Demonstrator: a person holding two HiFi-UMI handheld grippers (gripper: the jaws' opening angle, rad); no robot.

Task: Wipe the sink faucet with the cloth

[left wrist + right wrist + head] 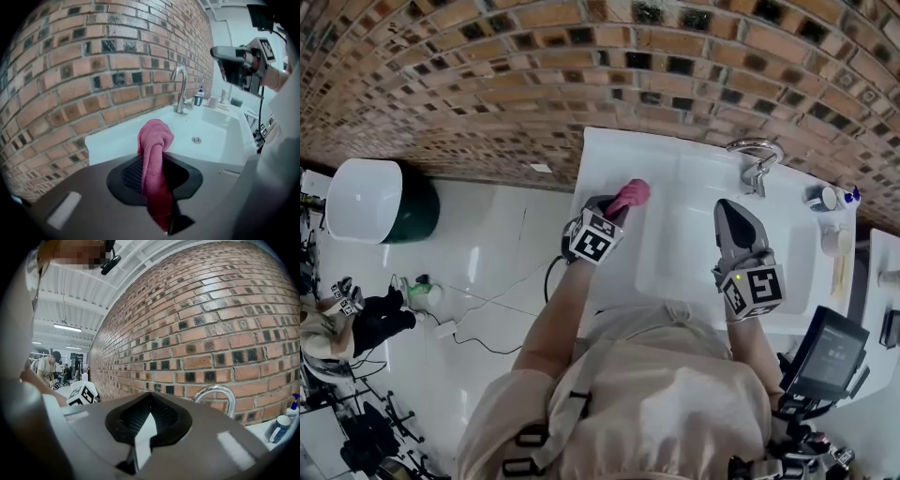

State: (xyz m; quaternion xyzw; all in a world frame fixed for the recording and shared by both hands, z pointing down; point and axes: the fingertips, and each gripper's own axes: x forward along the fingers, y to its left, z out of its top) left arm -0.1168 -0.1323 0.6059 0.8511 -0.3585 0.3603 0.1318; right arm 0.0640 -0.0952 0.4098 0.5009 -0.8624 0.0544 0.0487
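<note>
A pink cloth hangs pinched in my left gripper, which is shut on it over the left rim of the white sink. In the left gripper view the cloth bulges above the jaws and trails down between them. The chrome faucet stands at the back of the basin, by the brick wall, apart from the cloth; it shows as faucet and faucet. My right gripper hovers over the basin below the faucet, jaws together and nothing in them.
A soap bottle and a cup sit on the sink's right corner. The drain lies mid-basin. A white and green bin and cables are on the floor to the left. A screen device stands at the right.
</note>
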